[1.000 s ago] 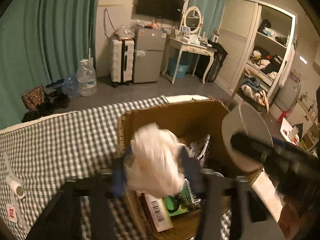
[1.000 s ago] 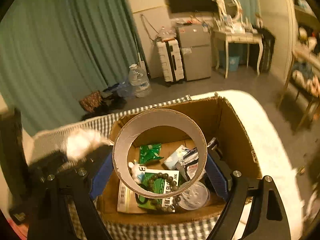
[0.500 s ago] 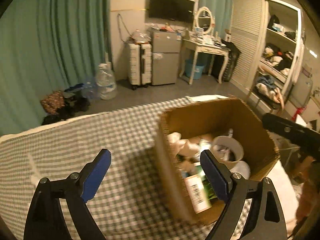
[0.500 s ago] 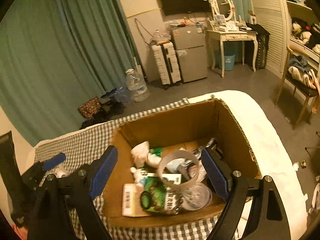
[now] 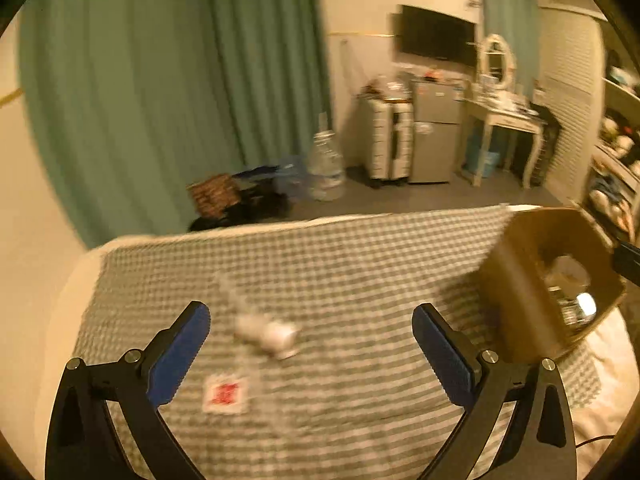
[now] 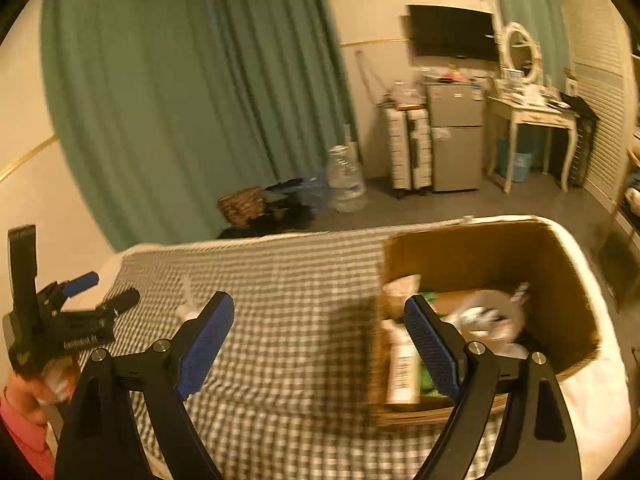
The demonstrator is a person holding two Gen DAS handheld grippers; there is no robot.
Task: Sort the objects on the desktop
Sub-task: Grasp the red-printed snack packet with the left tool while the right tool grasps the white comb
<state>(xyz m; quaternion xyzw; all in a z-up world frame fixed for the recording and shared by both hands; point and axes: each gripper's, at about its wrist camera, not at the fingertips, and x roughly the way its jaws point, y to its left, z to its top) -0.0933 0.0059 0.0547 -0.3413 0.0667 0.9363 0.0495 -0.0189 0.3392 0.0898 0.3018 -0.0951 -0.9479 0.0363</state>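
Note:
A cardboard box with several small items and a tape roll inside stands on the checked cloth; it also shows at the right of the left wrist view. My left gripper is open and empty above a small white cylindrical object that lies on the cloth beside a white tag with red print. My right gripper is open and empty, over the cloth at the box's left wall. The left gripper also shows at the far left of the right wrist view.
The checked cloth covers a white bed or table. Beyond its far edge are green curtains, a water jug, a suitcase, a small fridge and a dressing table.
Both grippers let go of their loads, the white wad and the tape roll, into the box. Both have swung left, away from the box; the left one is now over the white cylindrical object.

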